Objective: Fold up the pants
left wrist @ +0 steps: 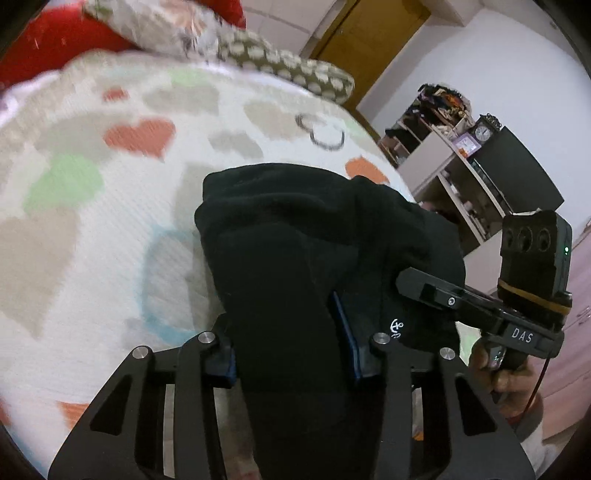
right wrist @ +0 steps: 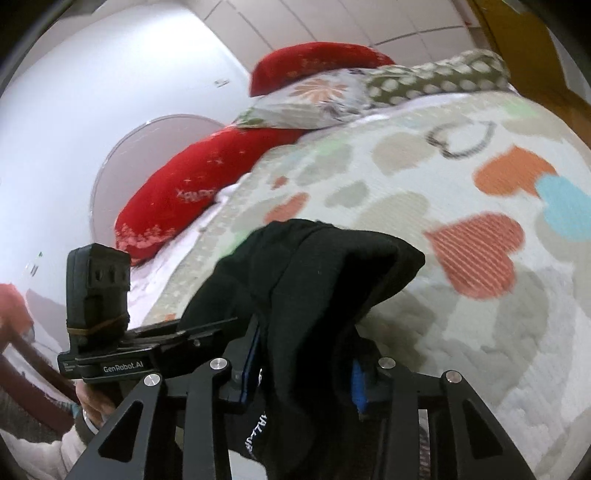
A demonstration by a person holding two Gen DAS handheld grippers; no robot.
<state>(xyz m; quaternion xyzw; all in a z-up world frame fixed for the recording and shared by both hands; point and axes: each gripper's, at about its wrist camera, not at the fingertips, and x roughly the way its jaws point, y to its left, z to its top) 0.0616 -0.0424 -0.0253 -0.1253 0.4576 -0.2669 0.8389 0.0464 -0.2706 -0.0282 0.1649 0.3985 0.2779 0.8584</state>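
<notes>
Black pants point(left wrist: 295, 243) hang bunched between my two grippers above the heart-patterned bed cover point(left wrist: 92, 229). My left gripper point(left wrist: 291, 354) is shut on the pants, its blue-padded fingers point(left wrist: 347, 332) pinching the cloth near a small white anchor logo. My right gripper point(right wrist: 303, 373) is shut on the same black pants point(right wrist: 317, 273), with white lettering showing on the cloth below. The right gripper shows in the left wrist view point(left wrist: 480, 295), close on the right, held by a hand. The left gripper shows in the right wrist view point(right wrist: 122, 358), close on the left.
Red pillows point(right wrist: 184, 184), a floral pillow point(right wrist: 306, 99) and a dotted pillow point(left wrist: 288, 62) lie at the bed's head. A shelf unit point(left wrist: 443, 158) with clutter and a clock stands beside the bed. A wooden door point(left wrist: 369, 33) is behind.
</notes>
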